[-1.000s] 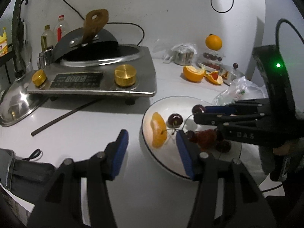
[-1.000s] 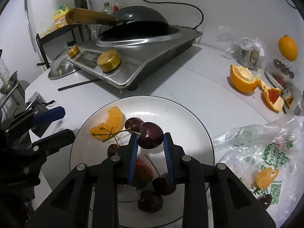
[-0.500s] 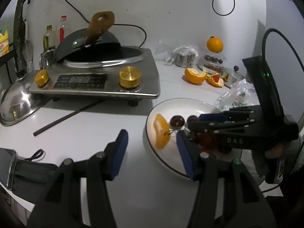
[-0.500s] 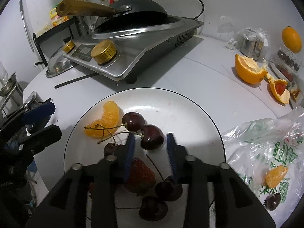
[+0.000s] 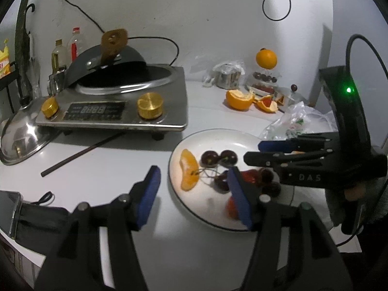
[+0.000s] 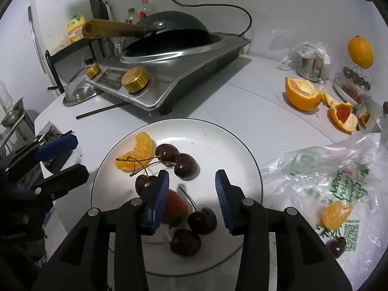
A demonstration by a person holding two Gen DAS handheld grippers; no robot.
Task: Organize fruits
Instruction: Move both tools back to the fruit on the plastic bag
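White counter, induction cooker at back. Plate (image 6: 252,160) near front edge holds cherries (image 6: 185,165), strawberry, orange segment. Right gripper (image 6: 191,191) wide, empty above plate; left gripper (image 5: 191,189) wide, empty. Risk: round cherries rolling off if nudged.

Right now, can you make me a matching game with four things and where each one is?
Things:
1. red strawberry
2. whole orange
3. black wok
4. lone orange segment

Places:
A. on the silver cooker
B. on the crinkly plastic bag
C. on the white round plate
D. far back by the wall

Pairs: 1-C, 2-D, 3-A, 4-B
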